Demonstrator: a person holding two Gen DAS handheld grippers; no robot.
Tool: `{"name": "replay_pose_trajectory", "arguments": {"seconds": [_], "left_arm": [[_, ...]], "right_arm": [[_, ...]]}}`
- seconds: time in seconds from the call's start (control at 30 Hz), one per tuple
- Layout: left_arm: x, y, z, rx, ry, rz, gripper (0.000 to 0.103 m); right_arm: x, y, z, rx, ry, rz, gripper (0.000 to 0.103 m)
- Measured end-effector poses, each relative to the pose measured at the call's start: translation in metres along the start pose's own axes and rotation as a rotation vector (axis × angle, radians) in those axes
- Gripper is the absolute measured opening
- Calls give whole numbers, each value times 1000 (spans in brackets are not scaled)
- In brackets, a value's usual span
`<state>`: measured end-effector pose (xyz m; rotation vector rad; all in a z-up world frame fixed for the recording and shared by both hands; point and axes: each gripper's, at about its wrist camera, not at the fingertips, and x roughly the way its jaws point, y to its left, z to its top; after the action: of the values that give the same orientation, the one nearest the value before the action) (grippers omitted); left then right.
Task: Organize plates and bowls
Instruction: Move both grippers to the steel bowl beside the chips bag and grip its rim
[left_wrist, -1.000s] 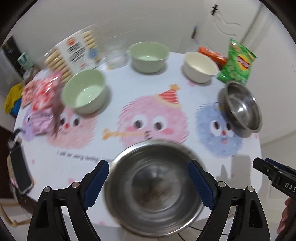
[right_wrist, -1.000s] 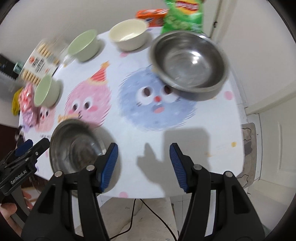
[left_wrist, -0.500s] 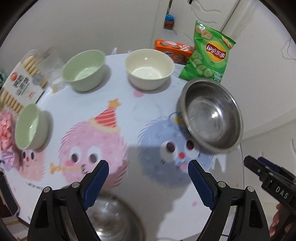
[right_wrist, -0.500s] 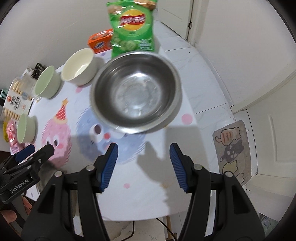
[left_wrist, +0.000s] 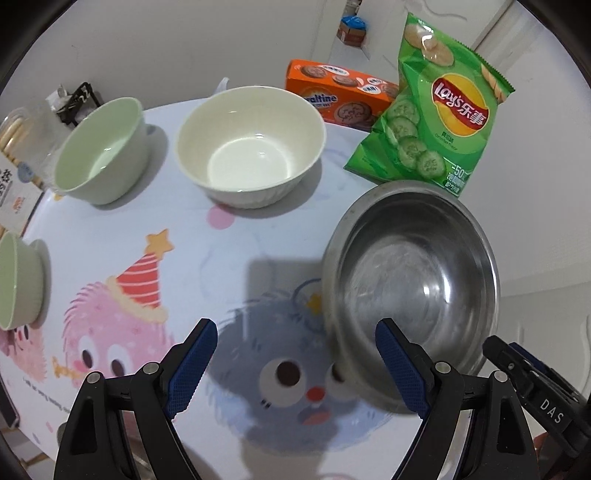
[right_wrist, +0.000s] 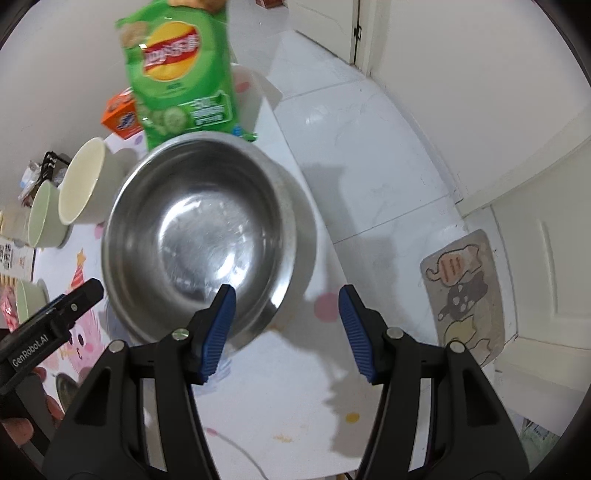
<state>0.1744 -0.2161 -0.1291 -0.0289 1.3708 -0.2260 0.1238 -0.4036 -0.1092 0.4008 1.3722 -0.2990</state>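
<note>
On the cartoon-printed table (left_wrist: 110, 236) a scuffed, shiny steel bowl (left_wrist: 410, 280) is sitting upright, while the left gripper (left_wrist: 295, 365) and right gripper (right_wrist: 288, 328) are hovering agape, gripping nothing.

I see the desk (left_wrist: 236, 266), covered with a cloth of cartoon monsters. On it stand a steel bowl (left_wrist: 410, 284) near the right edge, a cream bowl (left_wrist: 251, 147) and two green bowls (left_wrist: 101, 151) (left_wrist: 18, 280). A green chips bag (left_wrist: 432, 122) and an orange biscuit box (left_wrist: 332, 96) are behind; the bag perhaps leans on the box.
</note>
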Motion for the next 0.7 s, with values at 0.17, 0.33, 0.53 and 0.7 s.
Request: {"name": "replay_pose_trajectory", "arguments": {"seconds": [0.17, 0.33, 0.53, 0.7], "left_arm": [[13, -10, 10, 2, 20, 5, 89], [23, -12, 15, -5, 34, -2, 89], [37, -11, 23, -24, 55, -4, 84], [44, -6, 25, -34, 82, 1, 47]], "right_arm": [[15, -4, 16, 19, 26, 18, 59], [22, -3, 23, -14, 29, -6, 59], [29, -3, 27, -26, 48, -2, 45], [35, 0, 27, -54, 71, -5, 21]]}}
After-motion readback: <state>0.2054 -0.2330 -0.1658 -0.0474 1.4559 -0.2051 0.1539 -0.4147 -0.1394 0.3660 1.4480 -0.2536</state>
